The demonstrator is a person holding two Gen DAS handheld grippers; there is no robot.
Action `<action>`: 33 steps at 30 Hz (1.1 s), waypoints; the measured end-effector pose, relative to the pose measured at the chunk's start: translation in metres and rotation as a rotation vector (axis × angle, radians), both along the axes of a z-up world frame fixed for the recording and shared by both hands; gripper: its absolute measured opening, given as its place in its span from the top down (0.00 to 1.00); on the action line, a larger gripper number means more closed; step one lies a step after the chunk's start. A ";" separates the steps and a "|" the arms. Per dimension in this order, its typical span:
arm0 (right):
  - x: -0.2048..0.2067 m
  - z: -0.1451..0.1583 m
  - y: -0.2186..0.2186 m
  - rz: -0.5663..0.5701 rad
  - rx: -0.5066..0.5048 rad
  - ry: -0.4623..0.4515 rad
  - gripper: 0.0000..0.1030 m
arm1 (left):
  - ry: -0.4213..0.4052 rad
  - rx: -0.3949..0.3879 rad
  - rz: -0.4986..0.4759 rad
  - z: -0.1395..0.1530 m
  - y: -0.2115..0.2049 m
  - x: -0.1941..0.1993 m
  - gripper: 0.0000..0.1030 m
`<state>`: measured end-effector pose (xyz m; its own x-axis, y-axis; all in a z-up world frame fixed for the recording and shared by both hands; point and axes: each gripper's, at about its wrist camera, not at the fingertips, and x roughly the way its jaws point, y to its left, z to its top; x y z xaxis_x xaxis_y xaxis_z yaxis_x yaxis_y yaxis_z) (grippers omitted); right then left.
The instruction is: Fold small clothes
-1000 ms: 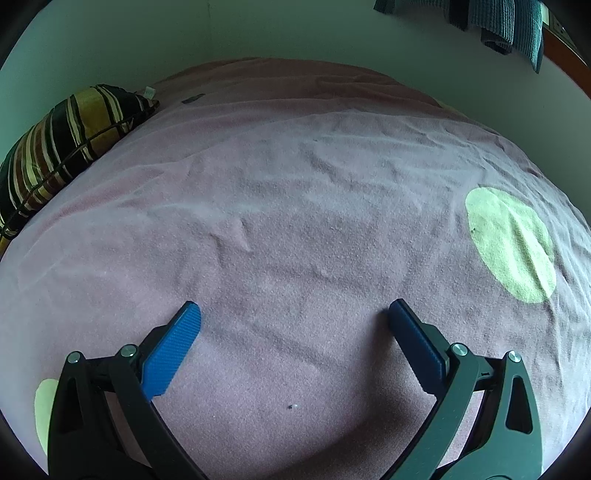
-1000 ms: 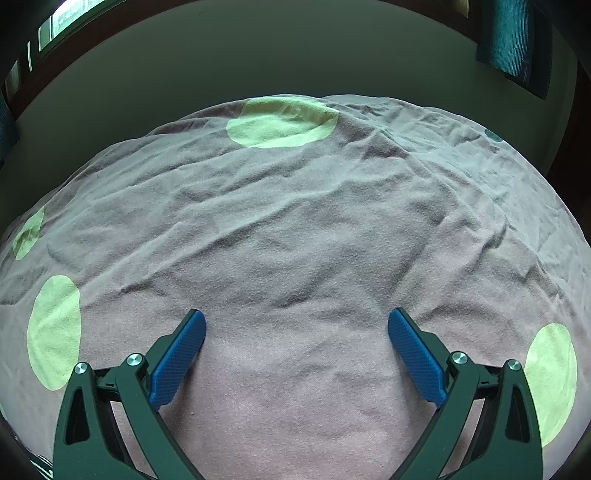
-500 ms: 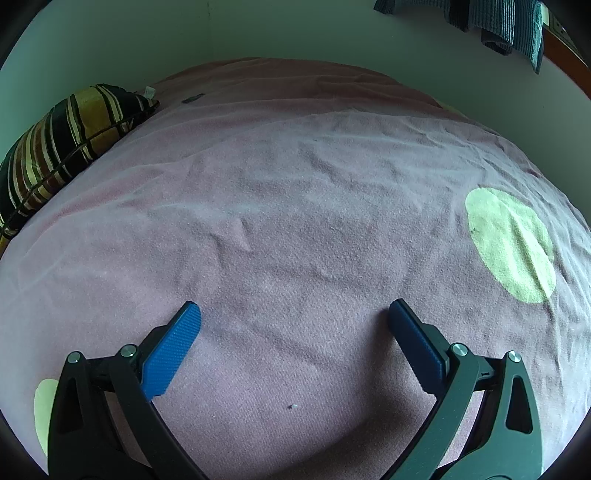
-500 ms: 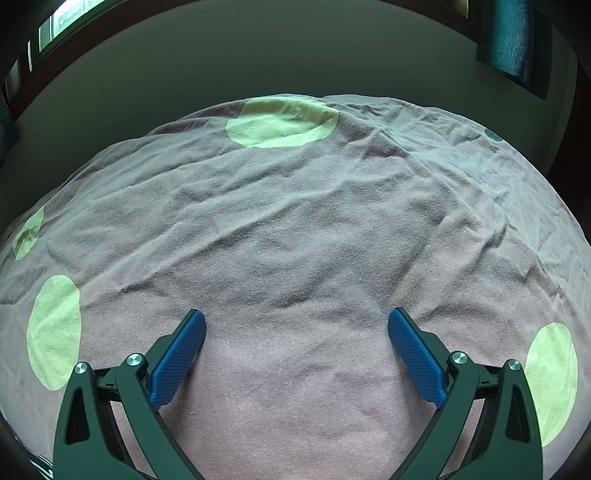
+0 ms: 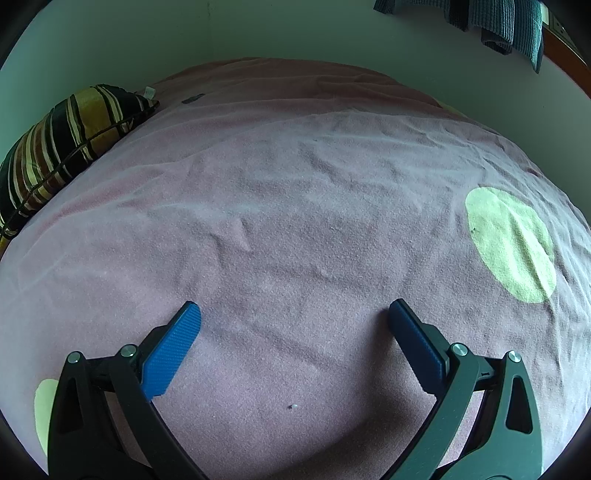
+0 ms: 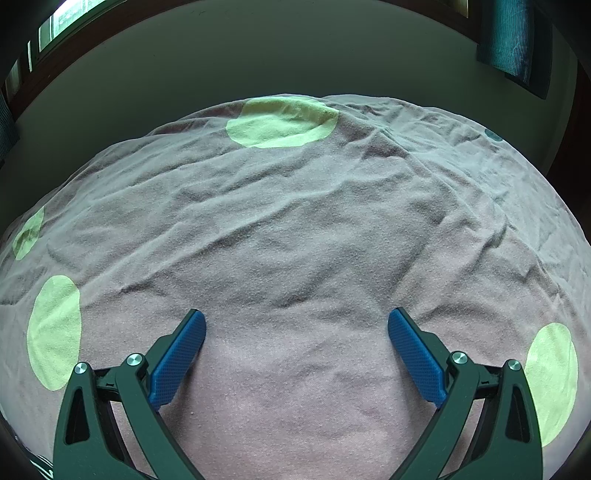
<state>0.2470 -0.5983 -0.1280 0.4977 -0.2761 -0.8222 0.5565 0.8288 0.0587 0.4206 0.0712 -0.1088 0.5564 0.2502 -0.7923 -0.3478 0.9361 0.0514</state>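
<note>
No small garment shows in either view. My left gripper (image 5: 293, 312) is open and empty, its blue pads wide apart just above the pink bed cover (image 5: 295, 221). My right gripper (image 6: 295, 319) is also open and empty, low over the same wrinkled pink cover (image 6: 295, 240), which has pale green round patches (image 6: 280, 122).
A striped black and gold pillow (image 5: 62, 147) lies at the far left of the bed against the wall. A green patch (image 5: 511, 243) lies to the right of the left gripper. Dark teal cloth (image 5: 498, 18) hangs at the top right. A window (image 6: 62, 18) and a curtain (image 6: 513, 40) stand beyond the bed.
</note>
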 end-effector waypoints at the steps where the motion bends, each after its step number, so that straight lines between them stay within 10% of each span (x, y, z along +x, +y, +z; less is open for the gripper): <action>1: 0.000 0.000 0.000 0.000 0.001 -0.001 0.04 | 0.000 -0.001 0.000 -0.001 0.000 0.000 0.02; 33: -0.001 0.000 0.001 0.006 0.000 -0.003 0.04 | 0.002 0.002 0.000 0.001 0.000 0.000 0.02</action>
<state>0.2465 -0.5973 -0.1285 0.5018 -0.2729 -0.8208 0.5510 0.8323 0.0602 0.4202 0.0710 -0.1077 0.5553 0.2514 -0.7928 -0.3474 0.9362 0.0536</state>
